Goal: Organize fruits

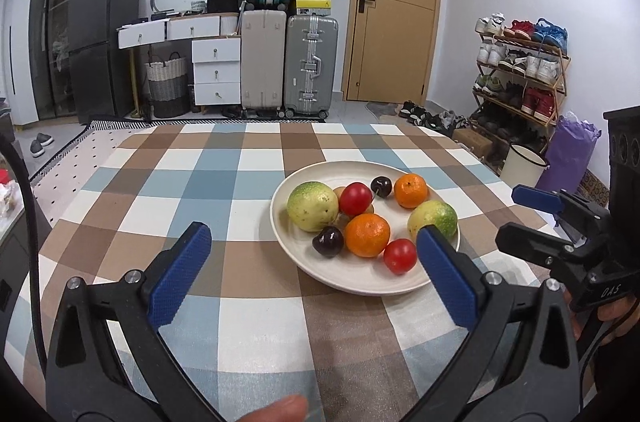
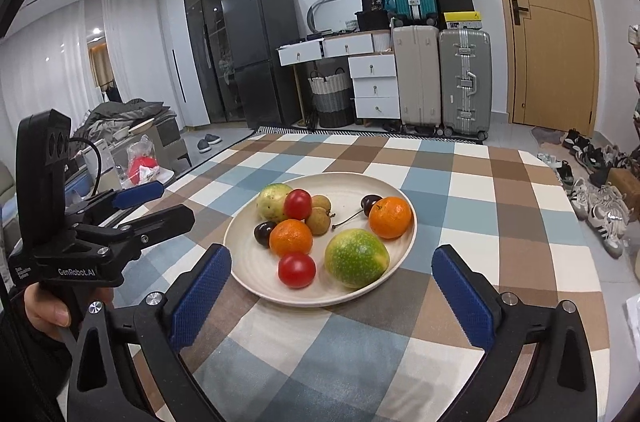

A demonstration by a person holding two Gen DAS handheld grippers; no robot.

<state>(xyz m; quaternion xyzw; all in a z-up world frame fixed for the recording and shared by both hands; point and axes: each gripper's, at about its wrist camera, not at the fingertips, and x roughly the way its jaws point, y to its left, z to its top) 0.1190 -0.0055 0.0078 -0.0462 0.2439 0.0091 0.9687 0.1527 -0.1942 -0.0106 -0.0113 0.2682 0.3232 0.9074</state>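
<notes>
– Fruits all sit on the white plate (image 2: 400, 254), dead ahead of both tools: two oranges (image 2: 291, 237), two tomatoes (image 2: 297, 270), two green-yellow fruits (image 2: 356, 257), two dark cherries (image 1: 328, 241) and some small brown ones (image 2: 319, 221), mixed, not grouped by kind.

– And the tools?

– The left gripper (image 1: 313, 242) and right gripper (image 2: 331, 258) both stand spread wide and hold nothing; the plate lies between and beyond their tips.

– How far along?

– Hard to judge. Everything gathered on one plate fits a finished collecting job, or a mixed pile awaiting sorting. No fruit lies on the checked cloth (image 1: 248, 334).
</notes>
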